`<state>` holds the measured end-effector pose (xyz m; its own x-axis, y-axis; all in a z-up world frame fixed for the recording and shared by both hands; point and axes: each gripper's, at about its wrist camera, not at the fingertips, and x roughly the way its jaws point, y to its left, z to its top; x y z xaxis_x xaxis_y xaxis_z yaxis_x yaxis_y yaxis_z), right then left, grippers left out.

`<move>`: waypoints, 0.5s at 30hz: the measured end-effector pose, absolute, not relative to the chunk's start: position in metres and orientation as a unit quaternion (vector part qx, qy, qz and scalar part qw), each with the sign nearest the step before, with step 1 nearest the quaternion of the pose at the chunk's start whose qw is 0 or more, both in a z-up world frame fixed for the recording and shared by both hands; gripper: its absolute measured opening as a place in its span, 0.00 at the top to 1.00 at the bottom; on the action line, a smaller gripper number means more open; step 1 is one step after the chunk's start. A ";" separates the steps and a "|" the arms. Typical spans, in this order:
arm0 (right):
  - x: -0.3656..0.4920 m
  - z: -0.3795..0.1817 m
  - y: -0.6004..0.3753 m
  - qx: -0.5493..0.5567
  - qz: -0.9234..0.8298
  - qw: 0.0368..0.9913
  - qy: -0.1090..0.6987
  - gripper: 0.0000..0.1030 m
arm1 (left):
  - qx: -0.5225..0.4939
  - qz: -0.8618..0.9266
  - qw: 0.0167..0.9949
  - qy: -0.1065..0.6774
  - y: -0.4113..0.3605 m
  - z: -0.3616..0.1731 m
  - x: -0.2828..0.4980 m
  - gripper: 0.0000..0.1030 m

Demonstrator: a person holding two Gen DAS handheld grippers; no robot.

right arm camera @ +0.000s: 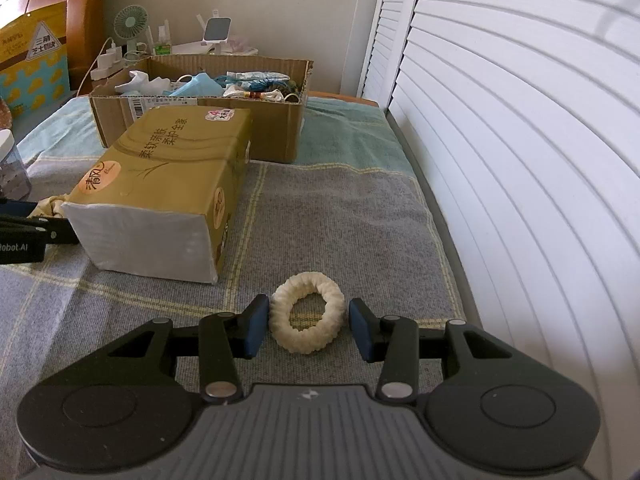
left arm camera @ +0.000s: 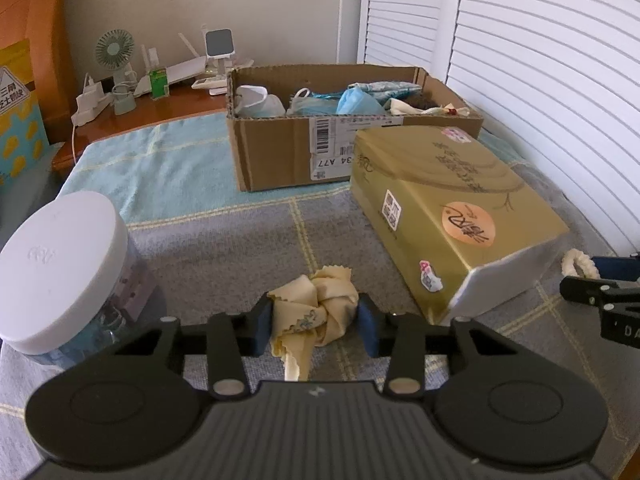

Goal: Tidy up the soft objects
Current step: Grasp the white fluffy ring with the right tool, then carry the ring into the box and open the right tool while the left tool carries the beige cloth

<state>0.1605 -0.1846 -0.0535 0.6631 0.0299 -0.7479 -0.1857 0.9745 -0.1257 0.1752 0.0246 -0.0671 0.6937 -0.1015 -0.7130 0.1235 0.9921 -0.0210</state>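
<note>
A crumpled cream-yellow cloth (left arm camera: 314,307) lies on the grey blanket between the fingers of my left gripper (left arm camera: 316,327). The jaws are open around it, the pads close to its sides. A cream knitted hair ring (right arm camera: 307,317) lies flat on the blanket between the fingers of my right gripper (right arm camera: 308,330), which is open with a small gap on each side. The ring also shows at the right edge of the left wrist view (left arm camera: 578,263). An open cardboard box (left arm camera: 276,152) at the back holds several masks and other soft items; it also shows in the right wrist view (right arm camera: 276,136).
A gold tissue pack (left arm camera: 460,216) lies between the two grippers, also in the right wrist view (right arm camera: 168,184). A jar with a white lid (left arm camera: 60,264) stands at the left. White louvred doors (right arm camera: 520,160) run along the right. A nightstand (left arm camera: 120,120) with a fan and chargers stands behind.
</note>
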 end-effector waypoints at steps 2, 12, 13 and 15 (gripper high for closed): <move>0.160 -0.053 -0.185 -0.096 0.060 0.907 0.406 0.56 | 0.013 -0.066 0.918 0.390 0.026 -0.066 0.175 0.63; 0.154 -0.043 -0.190 -0.084 0.074 0.908 0.404 0.58 | 0.032 -0.115 0.909 0.399 0.027 -0.049 0.163 0.64; 0.153 -0.041 -0.190 -0.084 0.075 0.909 0.403 0.58 | 0.032 -0.122 0.908 0.400 0.028 -0.047 0.161 0.64; 0.151 -0.038 -0.190 -0.083 0.077 0.910 0.400 0.58 | 0.038 -0.131 0.907 0.399 0.029 -0.042 0.156 0.64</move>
<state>0.1507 -0.1902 -0.0377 0.6687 0.0726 -0.7400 -0.2060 0.9744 -0.0905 0.1558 0.0286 -0.0417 0.6465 -0.2080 -0.7340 0.2681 0.9627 -0.0367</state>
